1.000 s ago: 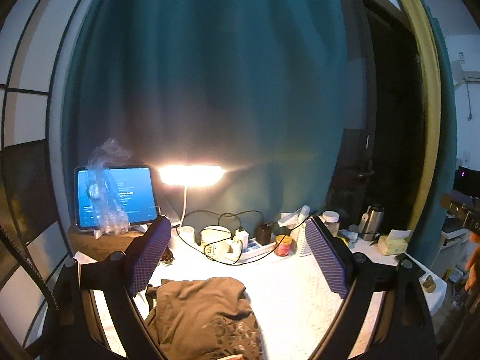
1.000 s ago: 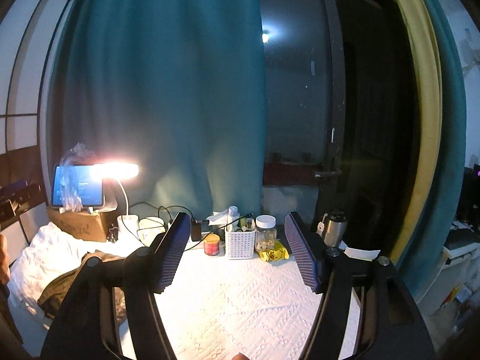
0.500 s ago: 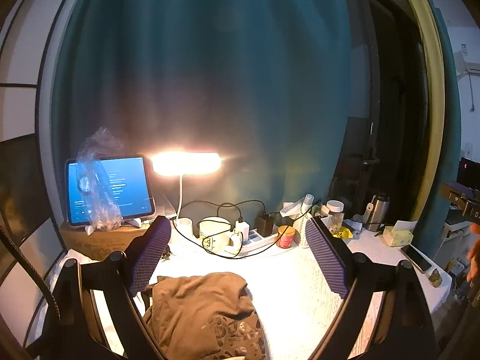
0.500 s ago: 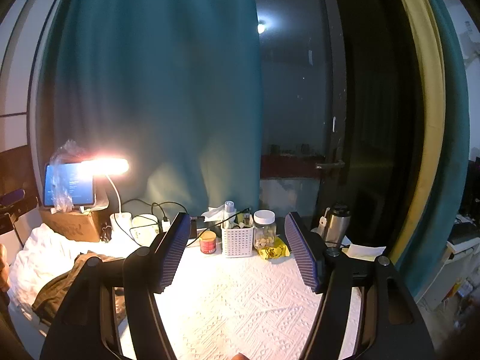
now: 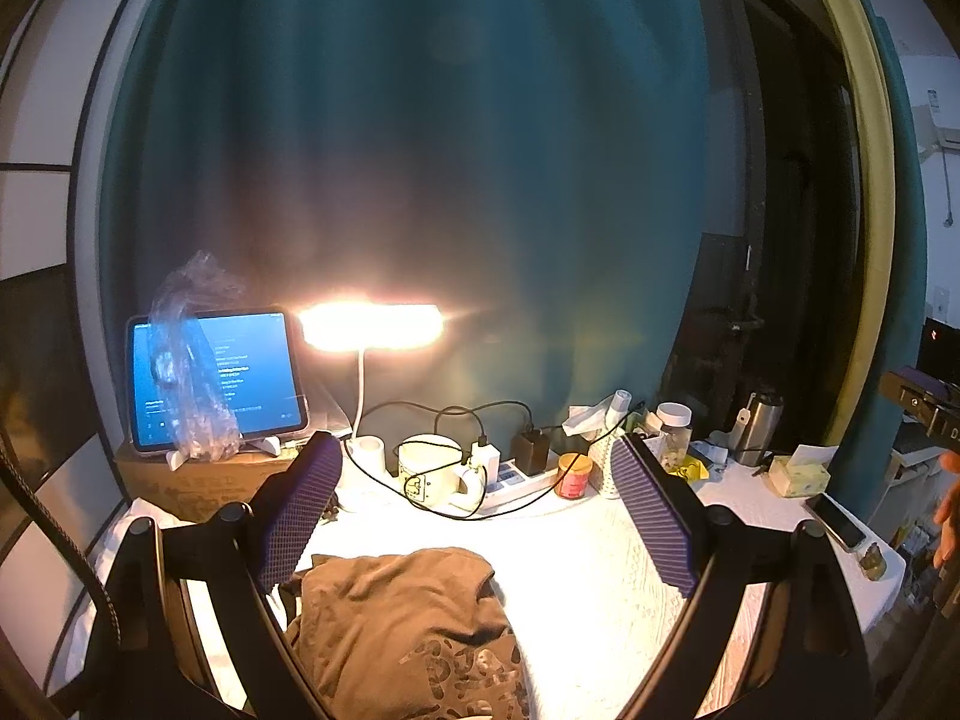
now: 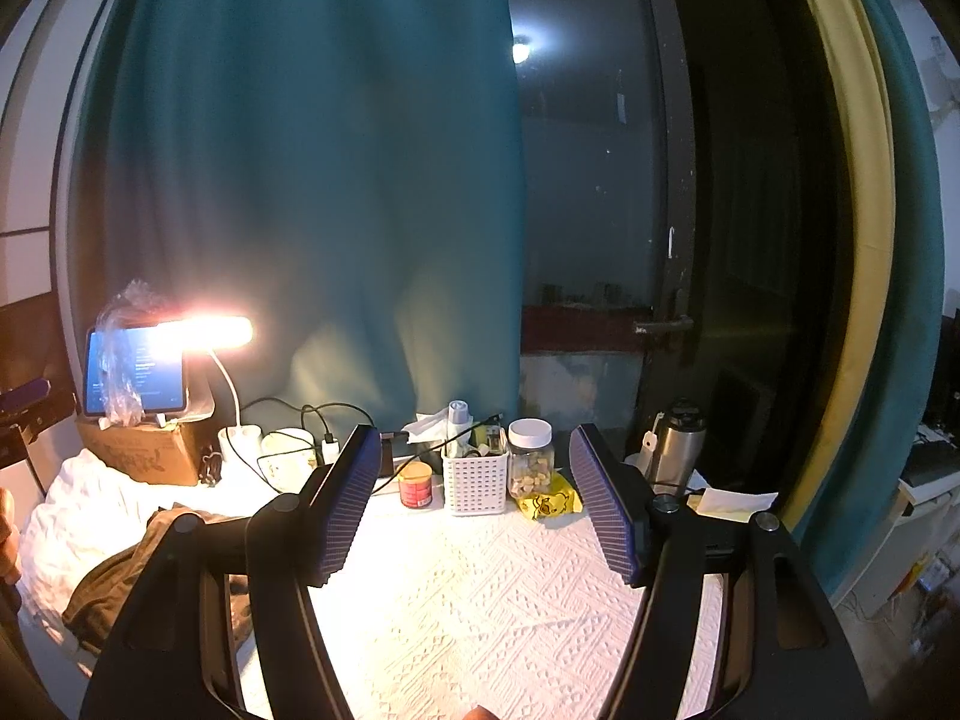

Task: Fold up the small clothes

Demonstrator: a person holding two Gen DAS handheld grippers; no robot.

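A small brown garment with a dark print [image 5: 402,630] lies crumpled on the white patterned tablecloth [image 5: 588,588], low between my left gripper's fingers. My left gripper [image 5: 480,510] is open and empty, held above and just behind the garment. In the right wrist view the same garment [image 6: 120,576] lies at the far left, partly hidden behind the left finger [image 6: 342,510]. My right gripper [image 6: 480,504] is open and empty over bare tablecloth [image 6: 480,600], to the right of the garment.
At the table's back: a lit desk lamp [image 5: 372,327], a tablet [image 5: 216,381] on a cardboard box, a mug [image 5: 429,471], a power strip with cables [image 5: 510,477], a red jar [image 6: 415,483], a white basket [image 6: 477,480], a nut jar [image 6: 531,465], a steel flask [image 6: 675,450]. A phone [image 5: 837,522] lies at the right edge.
Both grippers have dropped and tilted slightly, so the table and garment sit a little higher in view. Both stay open; the garment has not moved.
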